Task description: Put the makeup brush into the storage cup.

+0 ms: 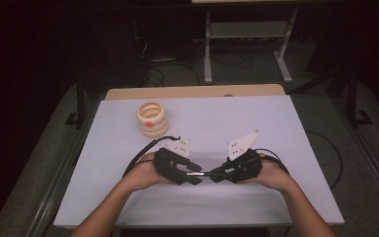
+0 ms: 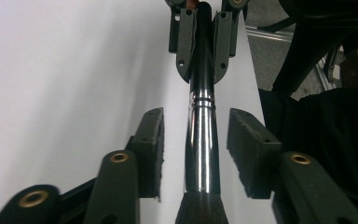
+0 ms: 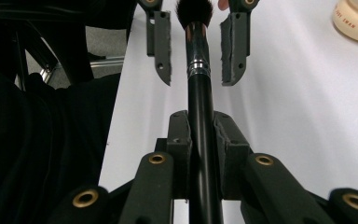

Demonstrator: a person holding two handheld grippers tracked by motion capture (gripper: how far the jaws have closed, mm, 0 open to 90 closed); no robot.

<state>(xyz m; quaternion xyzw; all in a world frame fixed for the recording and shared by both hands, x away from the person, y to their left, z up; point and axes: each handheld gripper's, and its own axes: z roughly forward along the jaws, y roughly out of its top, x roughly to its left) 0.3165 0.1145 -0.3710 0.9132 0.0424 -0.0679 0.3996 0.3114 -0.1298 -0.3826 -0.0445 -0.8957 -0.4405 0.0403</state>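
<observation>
With my right hand-held gripper (image 3: 200, 135) clamped on the brush (image 3: 199, 93) handle in front of the ring stack (image 1: 152, 119) and my left hand-held gripper (image 2: 196, 140) apart around its ferrule, an off-centre squeeze could twist it loose.

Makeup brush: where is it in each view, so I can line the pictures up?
High view: the makeup brush lies level between the two grippers, low centre.
Left gripper view: upright at centre, bristles at bottom, between open pads.
Right gripper view: upright at centre, bristles at top, handle clamped.
Shared landmark: the silver ferrule band.
</observation>
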